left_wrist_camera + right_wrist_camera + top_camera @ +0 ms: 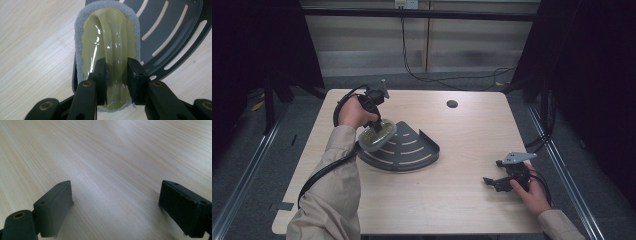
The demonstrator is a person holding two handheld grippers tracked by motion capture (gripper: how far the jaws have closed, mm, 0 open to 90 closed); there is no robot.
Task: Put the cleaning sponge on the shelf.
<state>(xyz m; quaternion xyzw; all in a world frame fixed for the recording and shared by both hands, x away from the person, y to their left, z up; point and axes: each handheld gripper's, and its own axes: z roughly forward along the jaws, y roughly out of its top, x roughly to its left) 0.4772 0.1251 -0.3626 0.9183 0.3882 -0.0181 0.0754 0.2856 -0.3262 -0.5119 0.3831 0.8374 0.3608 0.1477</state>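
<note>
From the high view, a person sits at a light wooden table [462, 200] with a gripper in each hand. The left gripper [376, 125] points down over the left part of a dark grey, fan-shaped corner rack [412, 150] with curved slots, which lies flat near the middle of the table. This gripper holds a scrubbing pad [378, 135], an oval thing with a pale green plastic top and a grey fringe, over the rack's left edge; whether the pad touches the rack cannot be told from here. The right gripper [493, 183] lies low near the table's right front part, well apart from the rack, with the grey three-cornered plate on top of it. A small dark round hole [452, 104] sits in the far part of the table.

In the left gripper view, the two black jaws are clamped on the raised green ridge that runs down the middle of the scrubbing pad [107, 37]. The pad's grey felt edge rings the green top. The slotted rack [175, 32] lies under and to the right of it, with bare table [37, 50] on the left.

In the right gripper view, the jaws stand wide apart with nothing between them, just above the bare wood of the table [112, 157].
</note>
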